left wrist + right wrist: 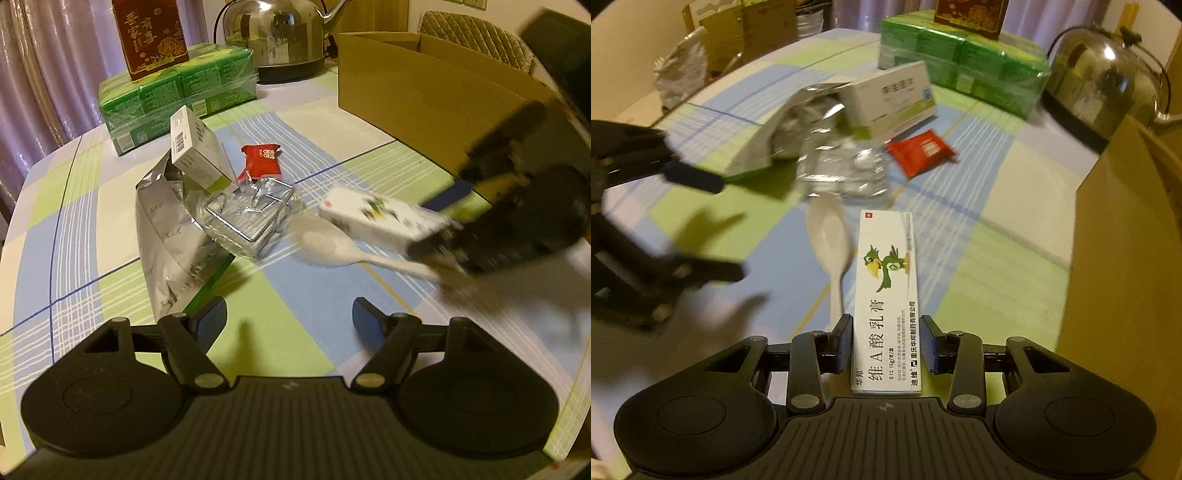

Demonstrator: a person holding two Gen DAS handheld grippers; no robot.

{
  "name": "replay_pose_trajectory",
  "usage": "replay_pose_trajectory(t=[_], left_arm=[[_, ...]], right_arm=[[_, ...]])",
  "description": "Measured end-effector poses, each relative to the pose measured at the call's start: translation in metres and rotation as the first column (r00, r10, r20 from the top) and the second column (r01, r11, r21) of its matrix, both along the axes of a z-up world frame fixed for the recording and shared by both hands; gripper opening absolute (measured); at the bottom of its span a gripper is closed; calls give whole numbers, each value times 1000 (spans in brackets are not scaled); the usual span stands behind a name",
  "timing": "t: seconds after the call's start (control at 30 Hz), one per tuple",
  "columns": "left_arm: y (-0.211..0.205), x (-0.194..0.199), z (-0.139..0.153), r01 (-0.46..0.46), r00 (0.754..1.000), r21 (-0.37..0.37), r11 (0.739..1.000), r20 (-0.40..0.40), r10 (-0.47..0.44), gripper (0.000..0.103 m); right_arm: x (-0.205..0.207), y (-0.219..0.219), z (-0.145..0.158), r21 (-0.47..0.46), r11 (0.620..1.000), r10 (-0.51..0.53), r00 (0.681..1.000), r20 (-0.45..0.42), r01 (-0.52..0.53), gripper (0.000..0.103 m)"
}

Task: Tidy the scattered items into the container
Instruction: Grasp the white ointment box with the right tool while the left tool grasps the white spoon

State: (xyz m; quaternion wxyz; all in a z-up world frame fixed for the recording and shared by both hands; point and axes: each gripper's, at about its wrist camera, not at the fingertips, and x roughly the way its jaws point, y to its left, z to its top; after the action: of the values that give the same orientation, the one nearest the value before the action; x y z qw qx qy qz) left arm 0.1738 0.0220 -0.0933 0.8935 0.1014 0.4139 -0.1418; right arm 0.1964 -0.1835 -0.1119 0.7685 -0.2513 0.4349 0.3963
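My right gripper [886,343] is shut on a long white ointment box with a green bird [888,295]. In the left wrist view that ointment box [384,216] is blurred, beside a white spoon [332,240] lying on the tablecloth. My left gripper [290,321] is open over bare cloth with nothing between its fingers. Ahead of it lie a silver foil bag [166,236], a white-and-green medicine box [195,147] leaning on the bag, a clear plastic pack [251,214] and a red packet [260,160]. The open cardboard box [424,92] stands at the right.
A steel kettle [277,33] stands at the back. Left of it, wrapped green packs [177,96] carry a dark red carton [151,37]. A purple curtain hangs behind the table's left edge. In the right wrist view the cardboard box wall [1126,258] is close on the right.
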Motion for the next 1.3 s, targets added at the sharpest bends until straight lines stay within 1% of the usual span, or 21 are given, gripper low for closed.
replay_pose_trajectory(t=[0.1, 0.13, 0.23, 0.37, 0.43, 0.5, 0.63, 0.73, 0.83, 0.9, 0.93, 1.03, 1.13, 1.27, 1.3], left_arm=[[4, 0, 1, -17, 1000, -37, 999, -10, 17, 72], [4, 0, 1, -21, 1000, -52, 998, -14, 21, 72], [4, 0, 1, -37, 999, -89, 995, -26, 35, 72], [4, 2, -3, -70, 997, -119, 990, -52, 64, 71], [3, 4, -6, -88, 995, -120, 989, -66, 81, 71], [1, 4, -9, -99, 993, -105, 990, -79, 91, 71], [0, 1, -13, -97, 992, -80, 992, -84, 90, 70], [-5, 2, -15, -64, 996, -68, 996, -69, 59, 68], [-18, 0, -14, 40, 999, -67, 997, -25, -42, 68], [-29, -3, -15, 110, 994, -69, 992, -7, -110, 68], [-33, -5, -16, 124, 992, -69, 990, -8, -125, 68], [-37, -10, -20, 108, 994, -47, 993, -28, -109, 68], [-31, -17, -19, 70, 997, -29, 997, -41, -71, 68], [-11, -22, -12, -30, 999, -59, 998, -37, 28, 68], [-7, -22, -10, -61, 998, -72, 996, -38, 58, 68]], right_arm=[[-19, -8, 2, 40, 999, 26, 998, -51, -24, 35], [-22, -12, 2, 51, 999, 9, 998, -61, -5, 35], [-25, -26, 2, 68, 995, -65, 997, -49, 68, 35], [-30, -39, 1, 84, 991, -101, 994, -39, 104, 35], [-32, -41, 1, 88, 991, -99, 994, -36, 102, 35], [-35, -44, 1, 96, 990, -100, 994, -42, 104, 35], [-39, -49, -2, 122, 986, -107, 992, -66, 114, 36], [-42, -55, -2, 141, 982, -117, 990, -74, 126, 36], [-46, -59, -1, 151, 979, -126, 988, -89, 138, 36], [-52, -61, -1, 145, 982, -107, 990, -87, 119, 36], [-56, -61, -1, 138, 985, -92, 992, -81, 102, 36], [-69, -61, -1, 109, 993, -42, 998, -56, 48, 36], [-83, -64, -3, 98, 995, 3, 998, -55, 3, 36], [-100, -64, -5, 119, 990, 81, 993, -84, -71, 36], [-102, -65, -5, 127, 990, 80, 993, -90, -69, 36]])
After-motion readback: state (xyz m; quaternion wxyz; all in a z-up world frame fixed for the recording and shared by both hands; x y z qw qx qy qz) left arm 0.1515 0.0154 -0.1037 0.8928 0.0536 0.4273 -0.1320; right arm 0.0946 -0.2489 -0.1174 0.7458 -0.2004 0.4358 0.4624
